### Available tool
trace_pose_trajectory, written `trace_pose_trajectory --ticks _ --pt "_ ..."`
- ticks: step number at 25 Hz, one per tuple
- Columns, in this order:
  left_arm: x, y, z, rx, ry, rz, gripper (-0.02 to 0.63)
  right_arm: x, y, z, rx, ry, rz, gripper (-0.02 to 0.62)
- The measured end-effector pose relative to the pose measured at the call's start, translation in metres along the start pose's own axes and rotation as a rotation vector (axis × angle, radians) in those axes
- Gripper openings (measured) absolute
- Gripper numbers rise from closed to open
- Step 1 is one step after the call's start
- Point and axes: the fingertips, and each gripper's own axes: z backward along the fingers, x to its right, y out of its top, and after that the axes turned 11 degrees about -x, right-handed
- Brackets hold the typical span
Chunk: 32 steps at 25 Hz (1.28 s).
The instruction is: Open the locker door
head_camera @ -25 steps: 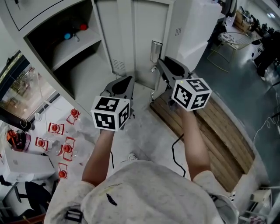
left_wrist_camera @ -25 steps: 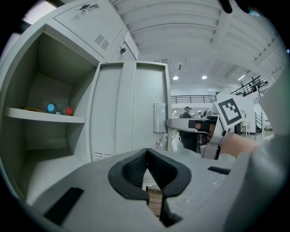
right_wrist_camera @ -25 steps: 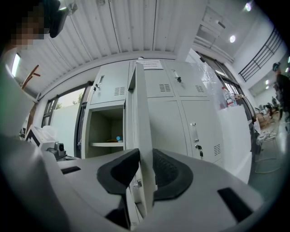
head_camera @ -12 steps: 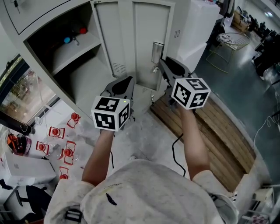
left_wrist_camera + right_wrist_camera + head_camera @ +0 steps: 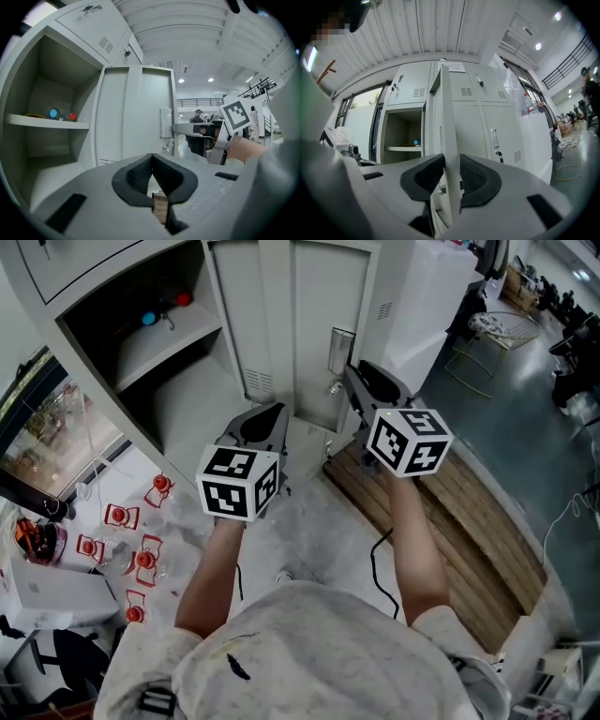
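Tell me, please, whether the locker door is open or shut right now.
Open: the locker door stands swung outward, edge-on in the right gripper view, leaving the compartment's shelf exposed.

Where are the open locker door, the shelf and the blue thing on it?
locker door (image 5: 319, 320): head view, flat panel.
shelf (image 5: 47, 123): left gripper view, front edge.
blue thing (image 5: 54, 113): left gripper view, its centre.

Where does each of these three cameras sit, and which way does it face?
Head view: on the person's head, looking steeply down at locker door, arms, left claw, right claw.
Left gripper view: on left claw, facing the door's face; shows its shut jaws and right claw.
Right gripper view: on right claw, facing the door edge-on; its jaws, just eased wider, grip that edge.
All share the door.
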Motion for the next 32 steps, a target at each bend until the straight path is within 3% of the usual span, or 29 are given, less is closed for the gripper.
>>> trace_pose_trajectory --ticks 32 --pt "0.007 -0.018 0.024 -0.018 0.082 0.054 0.006 -0.023 -0.005 0.022 -0.011 0.011 0.07 0.092"
